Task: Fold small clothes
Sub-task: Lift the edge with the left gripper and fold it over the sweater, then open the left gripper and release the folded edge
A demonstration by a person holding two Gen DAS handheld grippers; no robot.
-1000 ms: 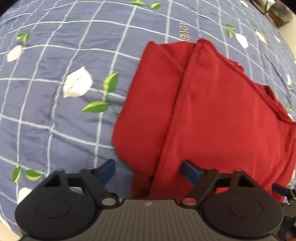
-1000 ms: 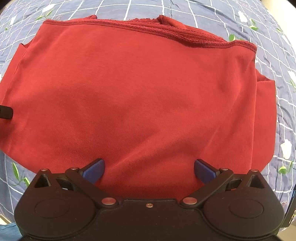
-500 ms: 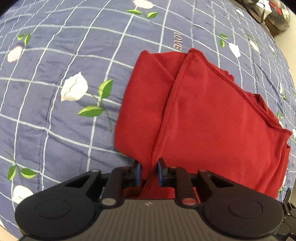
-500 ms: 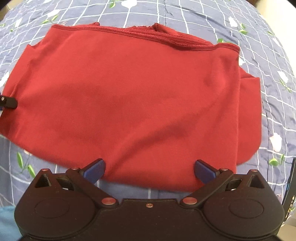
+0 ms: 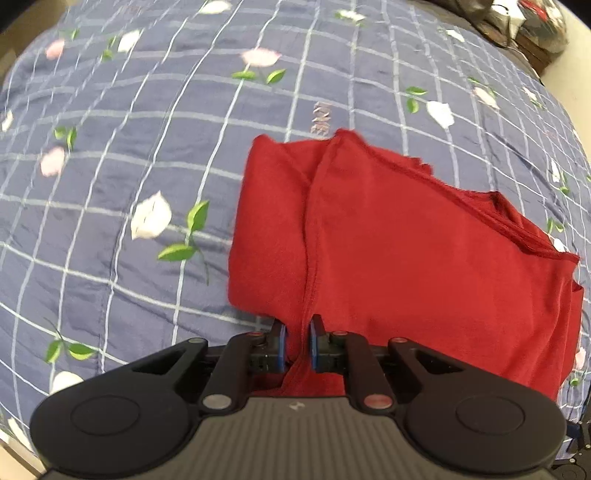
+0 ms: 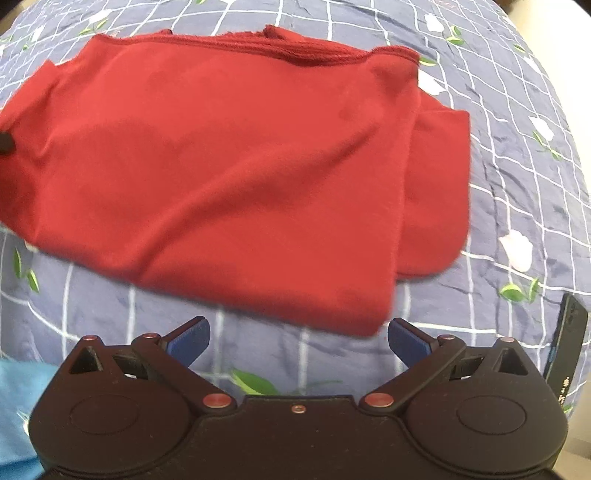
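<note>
A red garment (image 5: 406,251) lies partly folded on a blue checked bedspread (image 5: 147,147) with flower prints. My left gripper (image 5: 296,341) is shut on the garment's near left edge, with red cloth bunched between its blue pads. In the right wrist view the same red garment (image 6: 229,166) spreads across the middle, with a folded sleeve sticking out at its right side. My right gripper (image 6: 297,339) stands open just short of the garment's near edge, over bare bedspread (image 6: 517,184), with nothing between its fingers. A black tip of the left gripper shows at the far left edge.
A dark phone-like object (image 6: 565,343) lies on the bedspread at the right gripper's right side. A light blue cloth (image 6: 18,406) shows at the lower left. Dark clutter (image 5: 524,26) sits past the bed's far right corner.
The left gripper closed on the garment's near left edge and pulled back with it. The right gripper stayed open and drew back off the garment, so bedspread now shows in front of it.
</note>
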